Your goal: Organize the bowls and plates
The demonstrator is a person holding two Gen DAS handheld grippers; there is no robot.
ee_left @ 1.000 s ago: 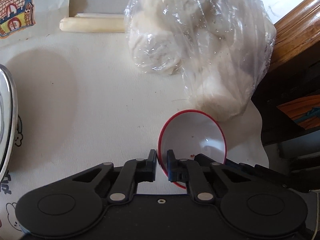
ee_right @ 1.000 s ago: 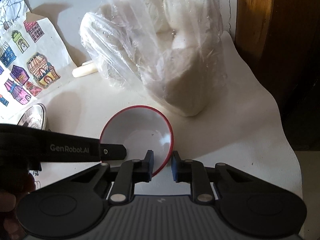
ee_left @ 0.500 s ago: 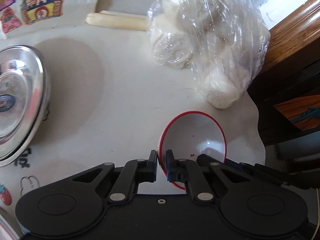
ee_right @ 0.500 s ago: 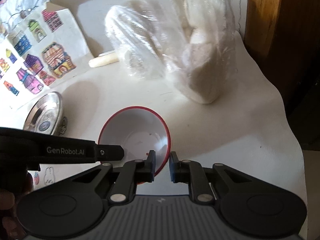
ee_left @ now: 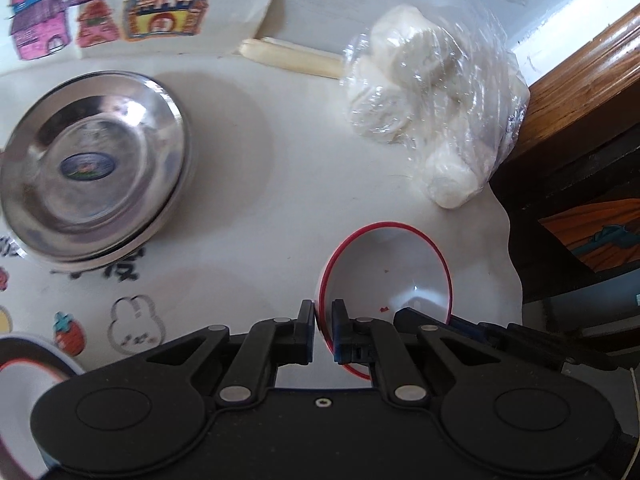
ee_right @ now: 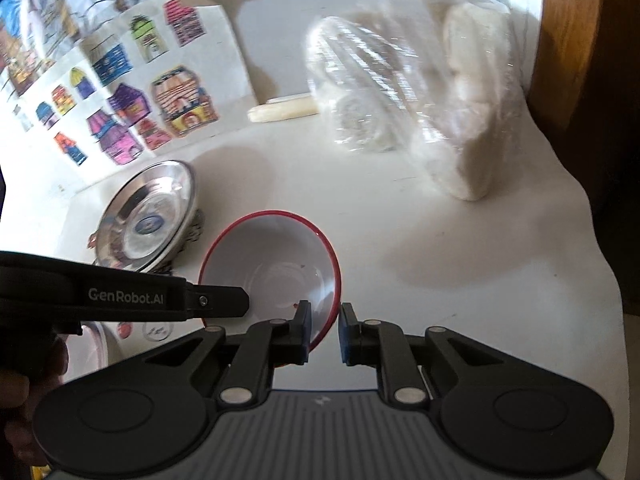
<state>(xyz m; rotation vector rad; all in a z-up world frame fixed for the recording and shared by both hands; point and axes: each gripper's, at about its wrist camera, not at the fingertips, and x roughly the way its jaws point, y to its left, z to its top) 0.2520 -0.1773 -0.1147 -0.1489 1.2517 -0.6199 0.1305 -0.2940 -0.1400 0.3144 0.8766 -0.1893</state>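
Overhead, white tablecloth (ee_left: pixel 280 208), wooden furniture (ee_left: pixel 580 92)

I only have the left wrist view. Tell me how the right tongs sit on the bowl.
Observer: The right tongs are shut on the bowl's near rim, one finger inside, one outside.
Operator: Now check the left tongs from that side.
Observer: The left tongs come in side-on and meet the bowl's left rim.
Operator: Report what holds them.
Observer: A hand grips their handle at the picture's lower left edge.
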